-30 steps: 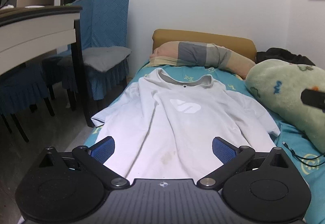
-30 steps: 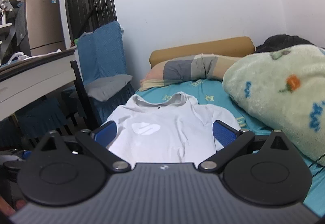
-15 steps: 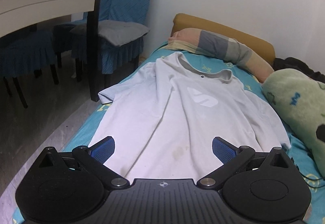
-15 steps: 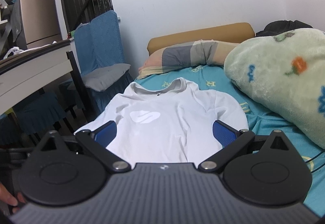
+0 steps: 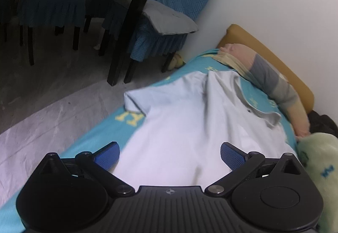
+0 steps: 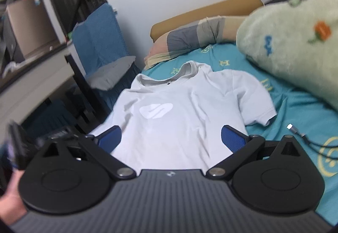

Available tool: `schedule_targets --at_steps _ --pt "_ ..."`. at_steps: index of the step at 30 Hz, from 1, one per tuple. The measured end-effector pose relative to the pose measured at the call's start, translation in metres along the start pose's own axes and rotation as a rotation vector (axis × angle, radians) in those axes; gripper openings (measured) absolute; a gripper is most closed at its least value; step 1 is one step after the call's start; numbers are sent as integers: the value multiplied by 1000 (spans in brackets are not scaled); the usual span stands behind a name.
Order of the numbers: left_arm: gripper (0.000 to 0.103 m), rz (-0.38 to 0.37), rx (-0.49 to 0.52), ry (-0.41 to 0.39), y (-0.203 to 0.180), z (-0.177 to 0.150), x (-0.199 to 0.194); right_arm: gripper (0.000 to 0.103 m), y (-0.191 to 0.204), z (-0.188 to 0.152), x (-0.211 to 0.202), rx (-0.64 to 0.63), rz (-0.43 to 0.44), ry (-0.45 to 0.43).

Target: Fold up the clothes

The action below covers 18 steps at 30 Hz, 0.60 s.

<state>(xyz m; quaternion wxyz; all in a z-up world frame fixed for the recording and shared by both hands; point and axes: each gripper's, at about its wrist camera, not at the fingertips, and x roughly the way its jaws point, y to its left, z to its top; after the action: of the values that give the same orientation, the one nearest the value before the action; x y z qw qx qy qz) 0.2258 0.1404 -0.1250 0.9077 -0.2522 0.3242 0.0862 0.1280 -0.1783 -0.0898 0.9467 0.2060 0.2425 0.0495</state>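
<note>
A white T-shirt (image 5: 190, 125) with a grey collar lies spread flat, front up, on the teal bedsheet (image 5: 93, 140); it also shows in the right wrist view (image 6: 175, 114) with a pale logo on the chest. My left gripper (image 5: 170, 154) is open and empty above the shirt's left side near the bed edge. My right gripper (image 6: 171, 140) is open and empty above the shirt's lower part. The shirt's hem is hidden behind both grippers.
A striped pillow (image 6: 190, 40) lies at the headboard. A green plush blanket (image 6: 295, 49) fills the bed's right side, with a cable (image 6: 300, 135) near it. Blue-covered chairs (image 5: 169, 11) and a table (image 5: 118, 28) stand left of the bed.
Both grippers have moved forward and lower over the shirt. The left one has turned toward the shirt's left sleeve and the bed edge. Both stay open.
</note>
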Motion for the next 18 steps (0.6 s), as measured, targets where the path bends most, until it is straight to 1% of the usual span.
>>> schedule_targets --at_steps 2,4,8,10,11,13,15,16,17,18 --pt "102 5 -35 -15 3 10 19 103 -8 2 4 34 -5 -2" --pt "101 6 -110 -26 10 21 39 103 -18 3 11 65 -19 5" --pt "99 -7 -355 -16 46 41 79 103 -39 1 30 160 -24 48" --pt "94 -7 -471 -4 63 50 101 103 -48 -1 41 208 -19 76" --pt "88 -3 -505 0 69 53 110 103 -51 -2 46 220 -20 86" --pt "80 19 -504 14 75 61 125 103 -53 -4 55 234 -21 105" --pt "49 32 -415 12 68 63 128 103 -53 -5 64 234 -29 117" --pt "46 38 -367 11 64 64 129 103 -52 -6 68 233 -35 123" --pt "33 44 -319 9 60 65 130 103 -52 -7 73 232 -41 129" --pt "17 49 -270 8 55 66 131 103 -51 -7 76 234 -50 135"
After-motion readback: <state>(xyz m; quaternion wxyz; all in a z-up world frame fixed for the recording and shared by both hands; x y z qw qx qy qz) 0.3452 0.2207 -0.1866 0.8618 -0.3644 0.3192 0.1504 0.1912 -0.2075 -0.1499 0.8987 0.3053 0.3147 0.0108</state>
